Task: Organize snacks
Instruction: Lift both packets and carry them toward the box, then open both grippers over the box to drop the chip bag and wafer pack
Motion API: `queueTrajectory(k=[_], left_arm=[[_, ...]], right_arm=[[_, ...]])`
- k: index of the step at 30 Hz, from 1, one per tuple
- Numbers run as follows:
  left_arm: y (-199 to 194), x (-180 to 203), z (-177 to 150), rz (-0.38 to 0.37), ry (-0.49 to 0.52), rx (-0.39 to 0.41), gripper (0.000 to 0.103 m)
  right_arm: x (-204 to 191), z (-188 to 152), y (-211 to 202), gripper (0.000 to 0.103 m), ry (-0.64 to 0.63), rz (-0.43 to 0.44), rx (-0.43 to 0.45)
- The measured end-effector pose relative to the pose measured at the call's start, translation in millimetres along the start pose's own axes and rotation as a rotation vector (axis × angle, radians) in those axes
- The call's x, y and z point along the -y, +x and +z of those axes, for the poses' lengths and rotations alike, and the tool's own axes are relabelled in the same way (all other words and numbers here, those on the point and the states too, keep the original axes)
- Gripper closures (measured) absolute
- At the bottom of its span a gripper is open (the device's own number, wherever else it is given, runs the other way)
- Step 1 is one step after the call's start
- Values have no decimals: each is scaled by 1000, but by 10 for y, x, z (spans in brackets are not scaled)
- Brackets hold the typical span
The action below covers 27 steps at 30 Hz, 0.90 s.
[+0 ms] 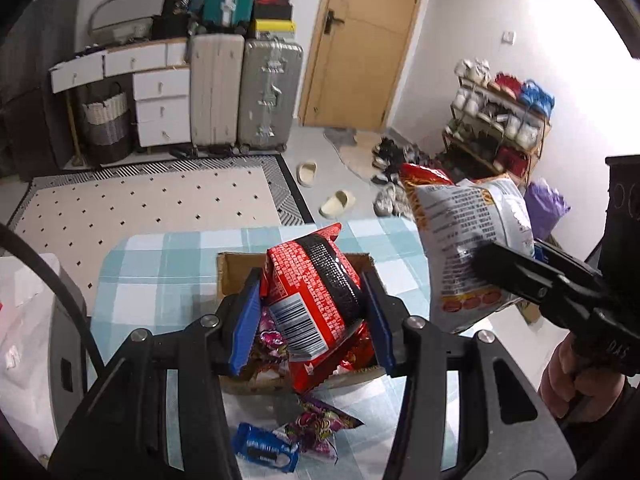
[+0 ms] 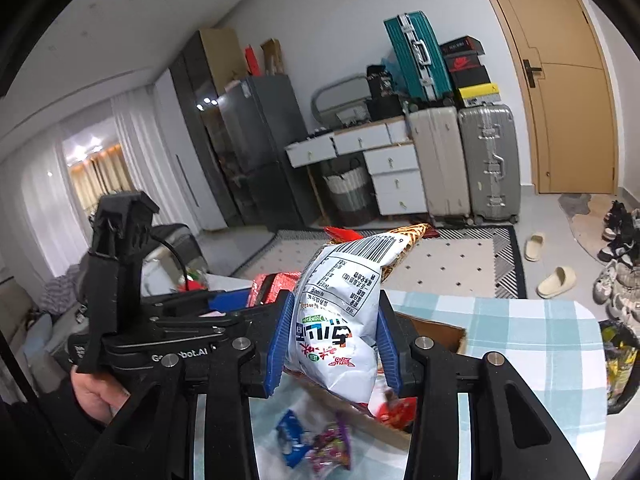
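Observation:
My left gripper (image 1: 310, 312) is shut on a red and black snack packet (image 1: 316, 288), held above an open cardboard box (image 1: 236, 270) with several snack bags in it. My right gripper (image 2: 334, 340) is shut on a white and grey snack bag (image 2: 340, 304). That same white bag (image 1: 472, 240) hangs at the right of the left wrist view, clamped by the right gripper (image 1: 520, 264). On the checked tablecloth (image 1: 160, 264) in front of the box lie a blue cookie packet (image 1: 264, 446) and a purple candy bag (image 1: 320, 428).
A hand (image 1: 568, 372) holds the right gripper's handle; another hand (image 2: 96, 392) holds the left one. Beyond the table lie a patterned rug (image 1: 152, 204), slippers (image 1: 338, 204), suitcases (image 1: 268, 96), a white drawer unit (image 1: 160, 104), a shoe rack (image 1: 500, 128) and a wooden door (image 1: 368, 40).

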<state>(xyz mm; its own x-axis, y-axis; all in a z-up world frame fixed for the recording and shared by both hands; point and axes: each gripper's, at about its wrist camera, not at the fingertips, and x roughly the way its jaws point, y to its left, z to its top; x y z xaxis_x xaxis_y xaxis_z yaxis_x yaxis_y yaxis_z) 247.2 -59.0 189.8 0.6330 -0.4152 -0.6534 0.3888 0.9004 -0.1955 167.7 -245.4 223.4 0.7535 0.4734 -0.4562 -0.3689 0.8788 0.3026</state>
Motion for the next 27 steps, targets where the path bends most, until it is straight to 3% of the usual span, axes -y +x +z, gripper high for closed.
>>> queueTrajectory(k=[11, 27], left_arm=[[945, -152, 32, -5, -1, -85, 58], [1719, -422, -196, 35, -18, -153, 58]], right_arm=[[528, -133, 580, 63, 47, -69, -76], [848, -437, 1132, 63, 86, -93, -177]])
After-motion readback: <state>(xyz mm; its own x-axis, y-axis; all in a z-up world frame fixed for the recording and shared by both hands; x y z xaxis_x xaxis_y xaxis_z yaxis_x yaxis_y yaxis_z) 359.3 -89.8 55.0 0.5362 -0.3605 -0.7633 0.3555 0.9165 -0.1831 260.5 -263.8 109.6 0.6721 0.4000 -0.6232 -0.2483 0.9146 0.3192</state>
